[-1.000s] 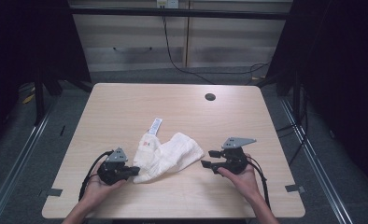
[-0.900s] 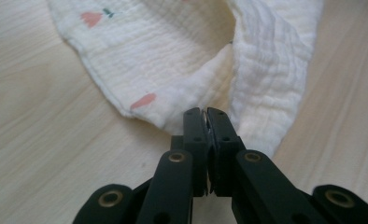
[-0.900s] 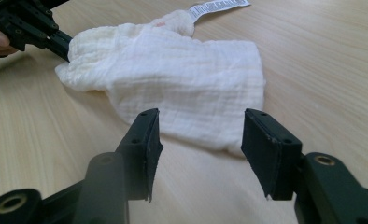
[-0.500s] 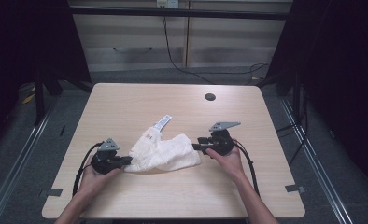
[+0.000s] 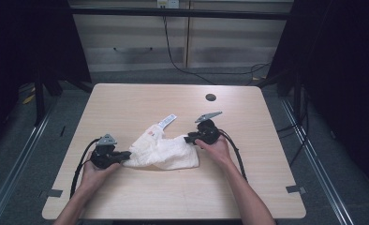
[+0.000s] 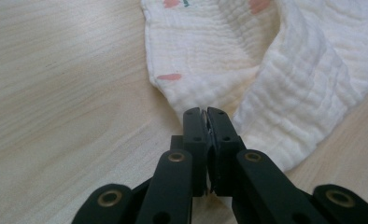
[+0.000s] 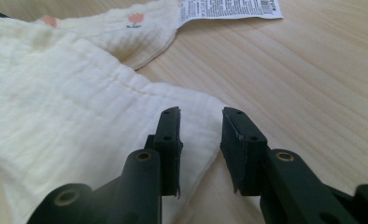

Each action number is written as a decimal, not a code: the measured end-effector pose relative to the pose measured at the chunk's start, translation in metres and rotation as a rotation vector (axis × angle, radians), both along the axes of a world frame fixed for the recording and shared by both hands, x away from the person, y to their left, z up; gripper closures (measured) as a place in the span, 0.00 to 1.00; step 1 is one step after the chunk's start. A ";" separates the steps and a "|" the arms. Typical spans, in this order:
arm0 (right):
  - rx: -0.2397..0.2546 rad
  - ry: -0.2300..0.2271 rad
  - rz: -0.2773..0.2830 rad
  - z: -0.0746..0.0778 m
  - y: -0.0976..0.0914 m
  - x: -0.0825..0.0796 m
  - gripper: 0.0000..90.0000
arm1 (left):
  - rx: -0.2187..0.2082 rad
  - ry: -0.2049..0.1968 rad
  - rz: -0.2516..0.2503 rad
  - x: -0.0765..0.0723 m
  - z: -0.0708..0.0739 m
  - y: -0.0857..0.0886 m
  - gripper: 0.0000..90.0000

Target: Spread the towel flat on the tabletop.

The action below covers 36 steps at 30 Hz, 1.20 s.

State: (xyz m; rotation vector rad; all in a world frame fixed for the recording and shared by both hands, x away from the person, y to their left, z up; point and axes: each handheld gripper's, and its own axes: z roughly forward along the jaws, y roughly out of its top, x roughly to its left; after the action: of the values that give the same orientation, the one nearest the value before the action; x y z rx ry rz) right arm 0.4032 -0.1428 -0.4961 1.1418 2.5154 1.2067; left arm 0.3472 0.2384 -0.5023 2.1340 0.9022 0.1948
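A crumpled white muslin cloth (image 5: 166,151) with small pink prints and a printed label (image 5: 167,121) lies on the wooden table (image 5: 140,101). My left gripper (image 5: 125,155) is at the cloth's left end, shut on its edge; in the left gripper view the gripper (image 6: 205,115) pinches a fold of the cloth (image 6: 285,93). My right gripper (image 5: 188,139) is at the cloth's right end. Its jaws have just been closing and still stand apart (image 7: 200,122), with the cloth's corner (image 7: 79,112) lying between and under them. The label (image 7: 229,8) lies beyond.
A dark round grommet (image 5: 210,97) sits in the table's far right part. Cables trail from both grippers toward the near edge. Cabinets and cables stand behind the table, and dark frames flank it.
My right gripper has moved left and away from me up to the cloth's right end. The left gripper has dragged its end slightly left, and the cloth has stretched out.
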 end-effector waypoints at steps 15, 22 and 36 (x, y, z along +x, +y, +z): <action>-0.014 0.026 -0.024 -0.009 0.003 0.017 0.72 | -0.003 0.000 -0.002 0.000 0.000 0.000 0.97; 0.012 0.034 -0.017 -0.012 0.006 0.017 0.94 | -0.004 0.002 0.000 0.000 0.000 0.001 0.97; 0.130 0.002 -0.031 0.009 -0.005 0.010 1.00 | -0.009 0.001 0.010 -0.002 0.002 -0.001 0.97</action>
State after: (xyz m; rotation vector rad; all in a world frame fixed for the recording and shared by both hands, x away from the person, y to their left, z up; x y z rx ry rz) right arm 0.4131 -0.1475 -0.4867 1.2058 2.4429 1.3795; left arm 0.3455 0.2371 -0.5007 2.1214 0.9125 0.1945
